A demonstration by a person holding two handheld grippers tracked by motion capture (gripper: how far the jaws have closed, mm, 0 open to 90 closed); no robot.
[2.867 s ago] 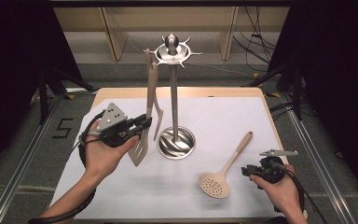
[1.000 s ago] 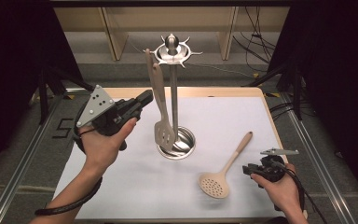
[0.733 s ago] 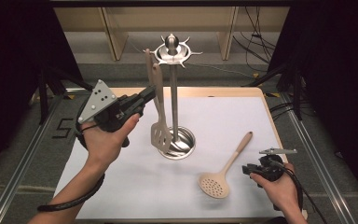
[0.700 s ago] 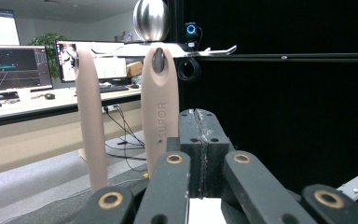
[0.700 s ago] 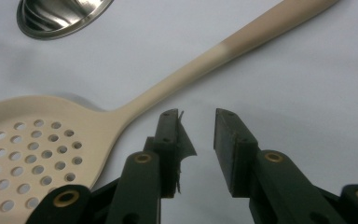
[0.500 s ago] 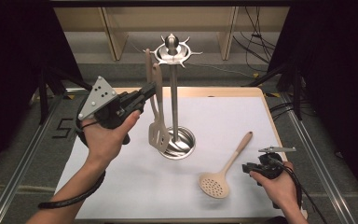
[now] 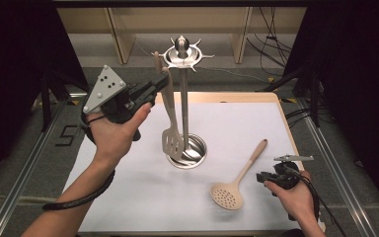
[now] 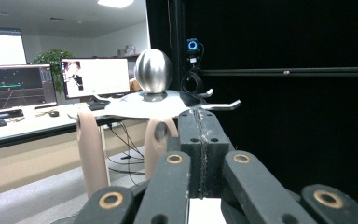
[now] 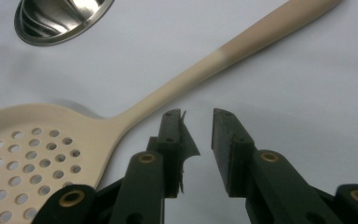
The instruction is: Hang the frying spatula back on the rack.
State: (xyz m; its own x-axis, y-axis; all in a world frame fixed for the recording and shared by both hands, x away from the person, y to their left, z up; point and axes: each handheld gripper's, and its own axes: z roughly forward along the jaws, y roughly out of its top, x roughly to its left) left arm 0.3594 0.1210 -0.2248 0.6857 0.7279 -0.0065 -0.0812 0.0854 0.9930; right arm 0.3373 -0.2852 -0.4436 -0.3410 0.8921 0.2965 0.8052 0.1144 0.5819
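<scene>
Beige and slotted, the spatula [image 7: 170, 118] hangs nearly upright beside the pole of the steel rack [image 7: 183, 98], its blade just above the rack's round base and its handle top up at the ring of hooks. The left gripper [image 7: 150, 91] has its jaws clamped tight on the upper handle; in the left gripper view the handle [image 8: 158, 140] sits just under the hook plate [image 8: 158, 105] and its knob. The right gripper [image 7: 265, 177] rests low on the white mat [image 7: 128, 192], jaws partly apart with nothing between them, just beside the stem of the skimmer [image 7: 237, 180], which lies flat with its holed head toward the person. The likely trouble is at the hooks: I cannot tell from these views whether the handle's hole lines up with a prong, so a small misjudgement could let the handle butt against the plate, and a push there might rock or tip the slim rack. Letting go before the hole is seated would drop the spatula onto the base. The blade also swings close to the pole and could knock it. Compared with the first frame, the spatula is much higher and nearer the pole, lifted from resting low beside the base, while the right hand and skimmer lie where they were; the right jaws have just been closing a little, on nothing.
</scene>
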